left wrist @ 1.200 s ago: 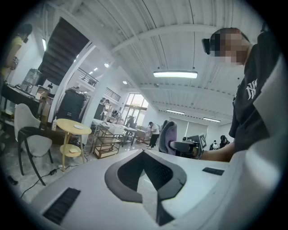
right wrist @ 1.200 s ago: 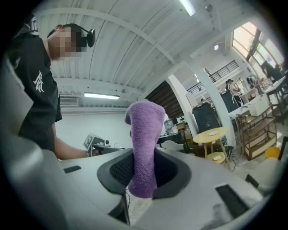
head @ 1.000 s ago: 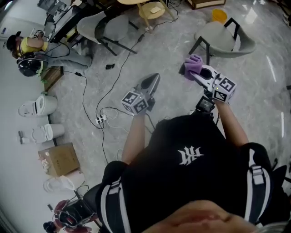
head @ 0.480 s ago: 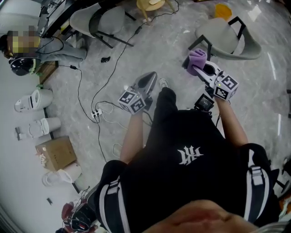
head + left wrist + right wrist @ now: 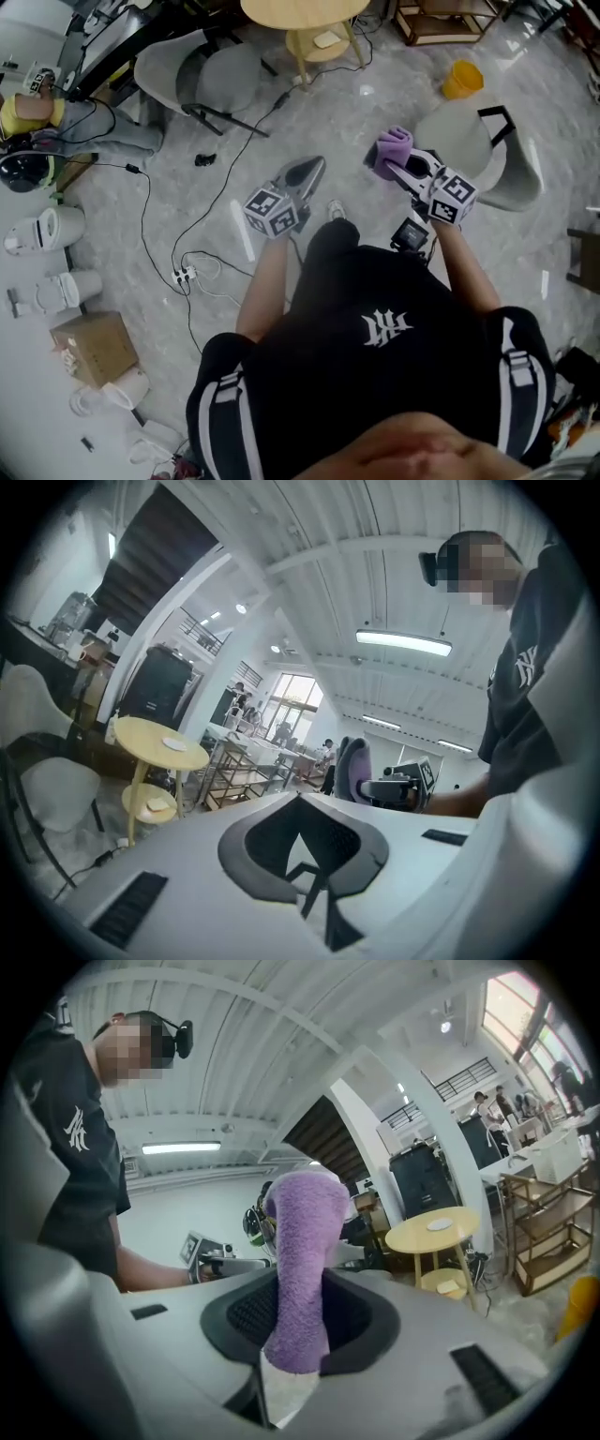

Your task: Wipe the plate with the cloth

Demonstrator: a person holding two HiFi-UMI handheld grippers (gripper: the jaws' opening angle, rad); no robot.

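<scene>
My right gripper point(image 5: 398, 161) is shut on a purple cloth point(image 5: 392, 150), which stands up out of its jaws in the right gripper view as the cloth point(image 5: 300, 1241). The left gripper point(image 5: 312, 168) is shut with nothing in it. Both are held out level over the marble floor, side by side. Ahead stands a round yellow side table point(image 5: 300, 11). On its top lies a small white plate point(image 5: 174, 745), seen from the right as the plate point(image 5: 439, 1225). In the head view the plate is hidden.
Grey shell chairs stand at the left point(image 5: 202, 70) and right point(image 5: 469, 141) of my path. A yellow bucket point(image 5: 461, 80), a wooden rack point(image 5: 441, 19) and floor cables point(image 5: 187, 272) lie around. A seated person point(image 5: 56, 112) is at far left, and a cardboard box point(image 5: 89, 347) is nearby.
Both grippers have travelled forward over the floor with the person walking. The round yellow table has come into the head view at the top. The cloth stays in the right gripper.
</scene>
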